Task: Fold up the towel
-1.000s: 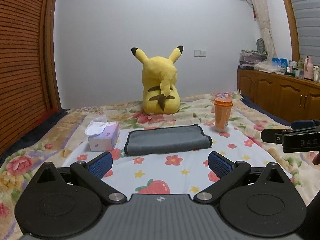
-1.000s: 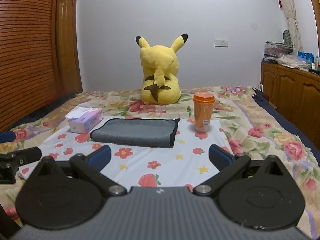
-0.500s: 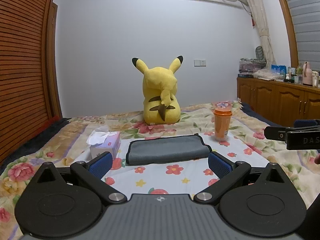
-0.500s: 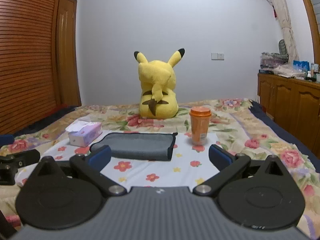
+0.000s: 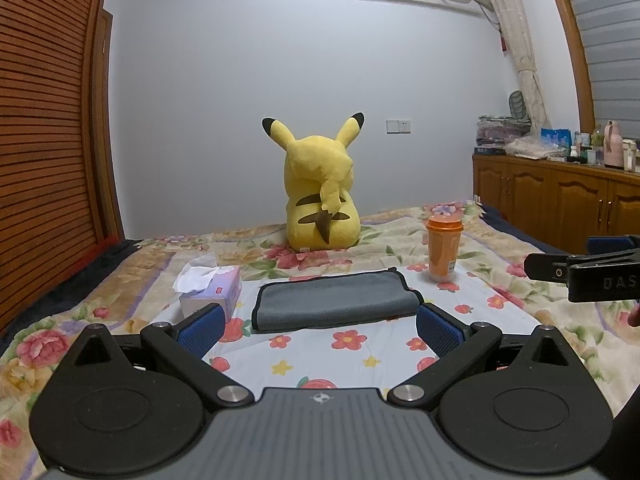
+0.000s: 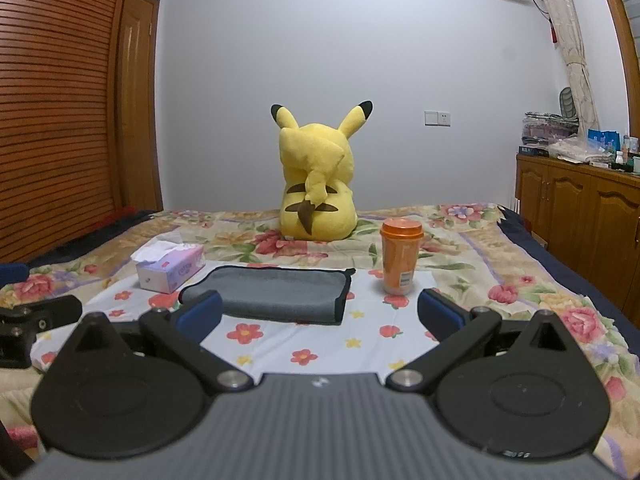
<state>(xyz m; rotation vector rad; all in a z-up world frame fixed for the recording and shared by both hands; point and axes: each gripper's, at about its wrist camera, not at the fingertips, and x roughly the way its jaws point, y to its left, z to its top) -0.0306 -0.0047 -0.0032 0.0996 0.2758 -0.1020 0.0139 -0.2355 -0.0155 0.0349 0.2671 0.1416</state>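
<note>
A grey towel (image 5: 334,300) with dark trim lies folded flat on a white flowered cloth (image 5: 352,352) on the bed; it also shows in the right wrist view (image 6: 276,292). My left gripper (image 5: 320,328) is open and empty, held above the cloth just short of the towel's near edge. My right gripper (image 6: 320,314) is open and empty, also short of the towel. The right gripper's side shows at the right edge of the left wrist view (image 5: 584,276). The left gripper's side shows at the left edge of the right wrist view (image 6: 36,320).
A tissue box (image 5: 212,288) stands left of the towel, an orange cup (image 5: 444,250) right of it. A yellow plush toy (image 5: 320,204) sits behind. A wooden cabinet (image 5: 560,204) lines the right wall and a slatted wooden wall (image 5: 44,128) the left.
Both cameras have tilted upward, so the bed and towel sit lower in view and more ceiling shows. The towel has not moved and both grippers stay open.
</note>
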